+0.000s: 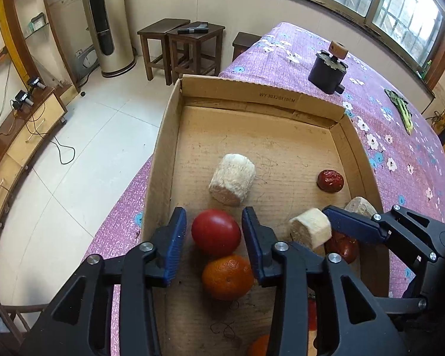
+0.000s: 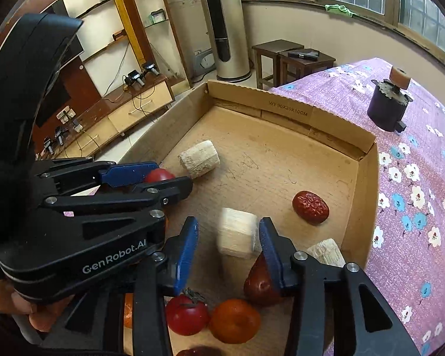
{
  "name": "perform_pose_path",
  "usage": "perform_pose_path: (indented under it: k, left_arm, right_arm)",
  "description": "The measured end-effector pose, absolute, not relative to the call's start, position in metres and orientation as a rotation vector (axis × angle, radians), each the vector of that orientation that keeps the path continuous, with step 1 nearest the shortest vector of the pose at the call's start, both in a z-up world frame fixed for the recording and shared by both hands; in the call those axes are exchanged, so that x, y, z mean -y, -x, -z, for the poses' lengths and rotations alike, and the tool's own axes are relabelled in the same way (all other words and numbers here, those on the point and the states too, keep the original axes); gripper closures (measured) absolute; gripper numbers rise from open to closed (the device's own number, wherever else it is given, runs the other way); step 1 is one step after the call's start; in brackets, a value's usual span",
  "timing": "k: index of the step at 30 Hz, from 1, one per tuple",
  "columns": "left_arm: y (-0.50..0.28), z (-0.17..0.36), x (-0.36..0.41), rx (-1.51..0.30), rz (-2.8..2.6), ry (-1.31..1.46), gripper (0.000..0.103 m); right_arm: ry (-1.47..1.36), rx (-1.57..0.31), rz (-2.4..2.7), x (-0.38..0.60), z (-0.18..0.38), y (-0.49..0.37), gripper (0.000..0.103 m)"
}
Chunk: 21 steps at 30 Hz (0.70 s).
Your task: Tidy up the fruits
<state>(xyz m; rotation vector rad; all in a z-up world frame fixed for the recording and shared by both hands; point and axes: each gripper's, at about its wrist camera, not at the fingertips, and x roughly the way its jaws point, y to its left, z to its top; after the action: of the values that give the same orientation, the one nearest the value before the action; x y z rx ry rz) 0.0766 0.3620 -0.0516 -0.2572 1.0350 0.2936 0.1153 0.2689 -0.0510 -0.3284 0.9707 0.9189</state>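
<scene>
Inside the shallow brown cardboard box [image 1: 284, 101], the left gripper [image 1: 214, 231] is straddling a round red tomato [image 1: 216, 231] with fingers wide, while the right gripper [image 2: 228, 235] is hovering wide around a pale cut corn-cob chunk [image 2: 237, 235].

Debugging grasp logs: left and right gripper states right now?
Left gripper: open, jaws straddling the red tomato, not clamped.
Right gripper: open around the pale corn-cob piece, gaps both sides.
</scene>
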Motion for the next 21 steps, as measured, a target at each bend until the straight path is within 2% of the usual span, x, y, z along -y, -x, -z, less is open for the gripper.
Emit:
perform_pose_path:
  k: [4, 7, 15, 16, 17, 21]
  left_arm:
    - [-0.065, 0.043, -0.358, -0.995, -0.305, 0.253, 0.059]
    - [-0.054, 0.036, -0.352, -0.961, -0.329, 0.226, 0.049]
    - [-0.005, 0.022, -0.331, -0.88, -0.346, 0.207, 0.047]
    - [-0.001, 0.021, -0.328, -0.876, -0.349, 0.2, 0.042]
    - [0.002, 0.02, -0.326, -0.873, -0.352, 0.193, 0.038]
    - [0.016, 0.019, -0.318, -0.862, -0.358, 0.178, 0.037]
  right_arm:
    - [0.327, -0.957, -0.924, -0.261, 0.045, -0.108, 0.059]
    - [0.317, -0.944, -0.935, -0.251, 0.038, -0.103, 0.059]
    - [0.315, -0.913, -0.974, -0.225, 0.032, -0.09, 0.055]
    - [0.307, -0.909, -0.992, -0.222, 0.03, -0.089, 0.054]
    - [0.303, -0.907, -1.001, -0.22, 0.029, -0.088, 0.053]
    - [0.314, -0.871, -1.016, -0.208, 0.021, -0.081, 0.044]
